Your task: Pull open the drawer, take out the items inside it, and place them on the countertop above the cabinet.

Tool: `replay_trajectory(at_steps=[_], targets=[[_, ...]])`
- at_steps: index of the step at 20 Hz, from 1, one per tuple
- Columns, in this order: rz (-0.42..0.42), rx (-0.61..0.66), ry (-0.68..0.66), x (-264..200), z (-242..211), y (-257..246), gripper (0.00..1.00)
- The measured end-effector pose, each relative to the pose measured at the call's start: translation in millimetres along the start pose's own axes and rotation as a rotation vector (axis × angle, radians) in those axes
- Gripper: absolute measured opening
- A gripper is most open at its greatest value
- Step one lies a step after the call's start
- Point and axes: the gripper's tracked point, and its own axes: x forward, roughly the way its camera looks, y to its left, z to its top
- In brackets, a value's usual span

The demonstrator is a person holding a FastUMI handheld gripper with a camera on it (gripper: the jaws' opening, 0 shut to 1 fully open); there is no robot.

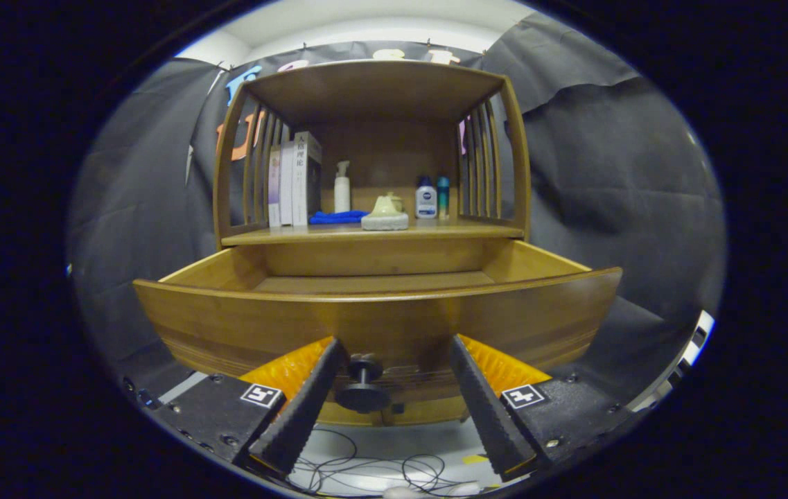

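Drawer [380, 315] stood pulled out beneath cabinet shelf [373, 234]; interior floor seen bare, near part hidden by front panel. Hand-held gripper [395, 378] released, fingers spread either side of knob [362, 384], untouching. Pull step judged complete; next: lift, look inside for items.

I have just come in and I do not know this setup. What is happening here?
A person holds a gripper in front of a wooden cabinet. Its drawer is pulled open, and the fingers stand open on either side of the knob, not pressing it. The visible part of the drawer floor looks bare. On the countertop above stand books, bottles, a blue cloth and a pale item.
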Motion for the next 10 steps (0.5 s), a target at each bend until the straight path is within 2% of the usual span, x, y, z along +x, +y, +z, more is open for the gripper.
replay_trajectory(at_steps=[2,7,10], targets=[[0.014,0.025,-0.025,-2,-2,0,0.98],[0.029,-0.025,-0.02,11,0,4,0.98],[0.031,-0.02,-0.025,31,6,5,0.98]])
